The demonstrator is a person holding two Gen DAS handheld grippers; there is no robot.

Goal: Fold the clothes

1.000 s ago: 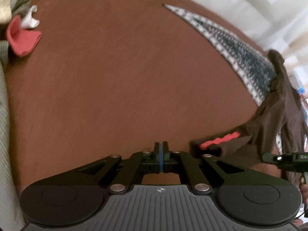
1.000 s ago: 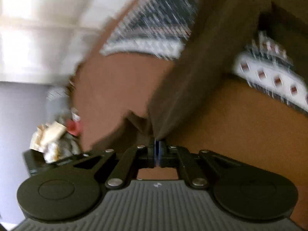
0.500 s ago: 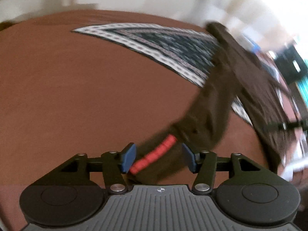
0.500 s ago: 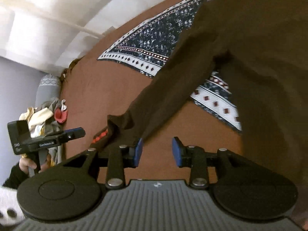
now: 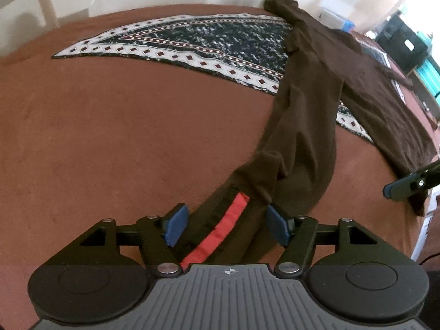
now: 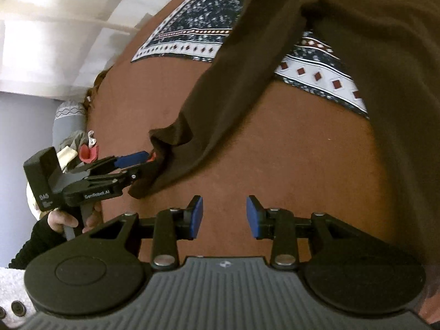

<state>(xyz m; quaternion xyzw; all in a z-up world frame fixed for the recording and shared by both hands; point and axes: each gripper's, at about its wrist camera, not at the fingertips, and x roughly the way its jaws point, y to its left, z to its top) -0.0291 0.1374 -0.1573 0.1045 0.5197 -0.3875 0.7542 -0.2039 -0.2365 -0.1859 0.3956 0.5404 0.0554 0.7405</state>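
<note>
Both grippers released the brown garment (image 5: pixel 308 126); right view shows clothes pile (image 6: pixel 74 148)

dark brown long-sleeved garment (image 5: pixel 308 126): spread on the rust-brown bed cover (image 5: pixel 123 143), partly over the patterned navy-and-white cloth (image 5: pixel 209 41)
left gripper (image 5: pixel 227 227): straddling the sleeve's cuff end, pads apart from it
right gripper (image 6: pixel 224 217): over bare cover, right of the cuff
heap of mixed clothes (image 6: pixel 79 148): behind the left gripper, at the cover's edge

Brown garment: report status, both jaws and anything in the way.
Left gripper jaws open, astride the red-striped hem, not pinching. Right gripper jaws open, empty, over bare bedspread. Brown garment lies unfolded, partly across the patterned cloth. Nothing blocking.
</note>
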